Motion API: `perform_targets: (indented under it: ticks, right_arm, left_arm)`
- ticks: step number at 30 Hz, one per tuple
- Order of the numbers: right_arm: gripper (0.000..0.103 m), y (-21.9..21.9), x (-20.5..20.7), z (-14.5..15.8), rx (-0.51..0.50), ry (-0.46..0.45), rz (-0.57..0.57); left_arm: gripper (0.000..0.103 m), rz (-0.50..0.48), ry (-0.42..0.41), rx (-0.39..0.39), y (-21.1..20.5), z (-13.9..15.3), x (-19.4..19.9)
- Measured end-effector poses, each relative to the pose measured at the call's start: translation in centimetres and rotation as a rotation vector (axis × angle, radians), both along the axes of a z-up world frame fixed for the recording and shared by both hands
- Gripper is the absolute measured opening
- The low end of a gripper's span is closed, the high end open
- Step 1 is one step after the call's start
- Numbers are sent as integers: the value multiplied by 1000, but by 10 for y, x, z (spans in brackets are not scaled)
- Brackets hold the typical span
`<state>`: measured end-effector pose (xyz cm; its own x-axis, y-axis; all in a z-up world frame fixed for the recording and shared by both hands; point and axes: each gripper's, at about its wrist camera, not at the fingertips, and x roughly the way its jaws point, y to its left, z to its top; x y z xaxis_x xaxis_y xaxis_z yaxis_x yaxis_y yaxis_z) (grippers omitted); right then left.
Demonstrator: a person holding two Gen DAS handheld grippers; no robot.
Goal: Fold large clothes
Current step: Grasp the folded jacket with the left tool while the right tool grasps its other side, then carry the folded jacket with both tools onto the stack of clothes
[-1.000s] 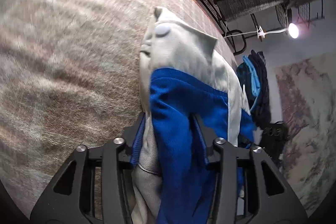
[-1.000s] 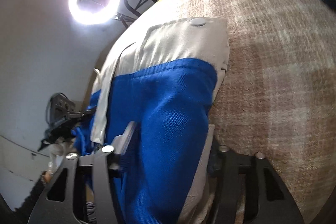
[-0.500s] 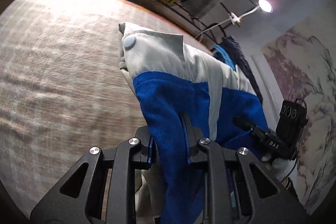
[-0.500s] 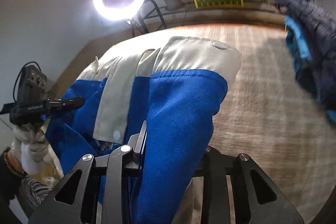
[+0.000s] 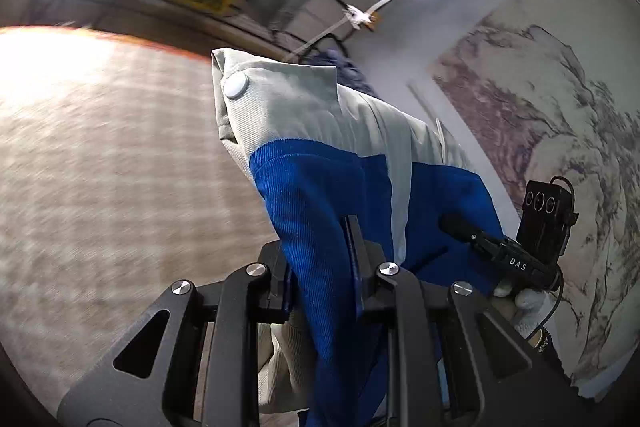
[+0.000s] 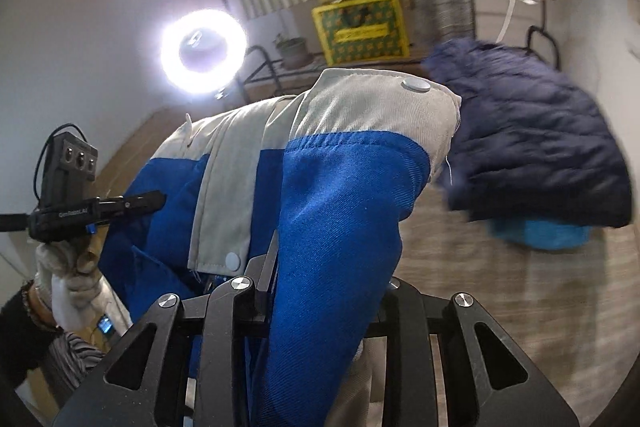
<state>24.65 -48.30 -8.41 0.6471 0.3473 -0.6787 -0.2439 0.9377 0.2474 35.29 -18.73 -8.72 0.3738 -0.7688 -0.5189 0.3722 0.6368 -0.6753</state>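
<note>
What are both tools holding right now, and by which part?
Both grip the blue-and-grey corduroy jacket: left tool and right tool each pinch a blue sleeve below its grey cuff.

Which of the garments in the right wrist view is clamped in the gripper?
The blue-and-grey jacket, pinched in the right gripper. The dark navy puffer jacket lies untouched on the carpet.

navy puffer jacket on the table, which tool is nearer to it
Right. The right tool holds the blue and grey jacket just beside the navy puffer jacket; the left tool is across the garment, farther off.
</note>
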Motion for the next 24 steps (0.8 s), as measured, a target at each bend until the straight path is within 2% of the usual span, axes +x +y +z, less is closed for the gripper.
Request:
perform_targets:
  ticks: [6,15,20,24]
  right_arm:
    - [25,-63,6,23,-29,-50,-85]
    - [25,-140,59,65,-70,-164,-190]
    - [25,-168,95,72,-100,-200,-232]
    - [25,-182,121,69,-122,-206,-248]
  left_arm:
    - [19,-83,-63,-20,-81,32,39]
    - [19,-128,-173,-38,-188,78,118]
    - [19,-129,-204,-37,-230,81,161]
    - [19,-119,-204,-37,-254,71,189]
